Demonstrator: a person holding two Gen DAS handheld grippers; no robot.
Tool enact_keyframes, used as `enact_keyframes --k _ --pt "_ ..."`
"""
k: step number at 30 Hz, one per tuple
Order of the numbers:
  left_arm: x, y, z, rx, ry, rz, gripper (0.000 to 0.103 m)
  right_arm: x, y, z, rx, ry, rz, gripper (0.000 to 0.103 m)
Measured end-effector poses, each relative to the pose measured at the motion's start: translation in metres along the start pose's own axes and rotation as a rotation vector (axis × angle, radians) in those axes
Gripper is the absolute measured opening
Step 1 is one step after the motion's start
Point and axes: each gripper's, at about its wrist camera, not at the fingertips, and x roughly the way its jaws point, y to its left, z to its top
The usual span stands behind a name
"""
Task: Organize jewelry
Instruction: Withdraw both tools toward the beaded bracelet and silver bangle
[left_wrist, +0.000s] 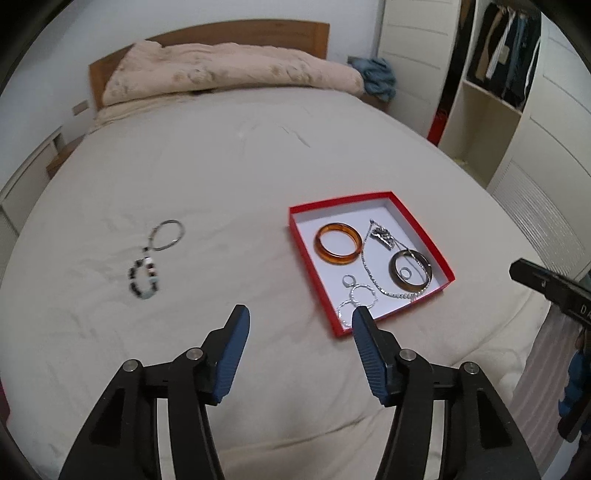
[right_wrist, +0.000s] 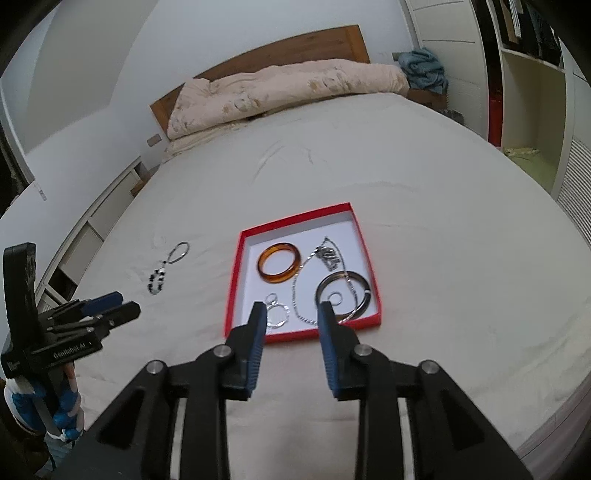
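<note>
Cream bedsheet (left_wrist: 221, 177) covers wide bed; pink fluffy duvet (left_wrist: 229, 70) bunched against wooden headboard (left_wrist: 236, 31). Open white wardrobe (left_wrist: 491, 92) right. Shallow red cardboard tray (right_wrist: 236, 273) on sheet holds amber bangle (right_wrist: 279, 267), dark bangle (right_wrist: 325, 288), silver chain. Beaded bracelet (left_wrist: 144, 275) lies well apart. My left gripper (left_wrist: 299, 314) and right gripper (right_wrist: 291, 308) both spread, empty.

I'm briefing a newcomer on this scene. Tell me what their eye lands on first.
The red box in the middle of the pale bed stands out first, with an amber bangle, a dark bangle and a silver chain inside. Left of it, a beaded bracelet and a thin ring bracelet lie loose on the sheet. Both tools, left and right, hover open and empty.
</note>
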Motion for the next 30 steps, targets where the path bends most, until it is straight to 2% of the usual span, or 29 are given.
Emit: enact_keyframes --k 5,8,11,16,24,30 --pt "-0.034 0.01 -0.016 -0.022 -0.051 0.003 0.058 -0.021 0.02 -0.013 -0.019 -0.017 0.006 0.027" --pt "-0.052 0.015 -0.024 -0.038 -0.08 -0.022 0.058 -0.035 0.033 -0.019 -0.034 -0.028 0.014 0.027" --pt "-0.073 0.02 -0.033 -0.024 -0.111 -0.018 0.058 -0.05 0.048 -0.023 -0.052 -0.047 0.024 0.027" --pt "-0.106 0.036 -0.048 -0.036 -0.151 0.025 0.06 -0.074 0.072 -0.028 -0.088 -0.085 0.04 0.027" --pt "-0.144 0.078 -0.074 -0.149 -0.212 0.089 0.064 -0.098 0.11 -0.034 -0.172 -0.111 0.073 0.027" --pt "-0.15 0.102 -0.087 -0.215 -0.19 0.168 0.064 -0.102 0.135 -0.038 -0.223 -0.11 0.106 0.027"
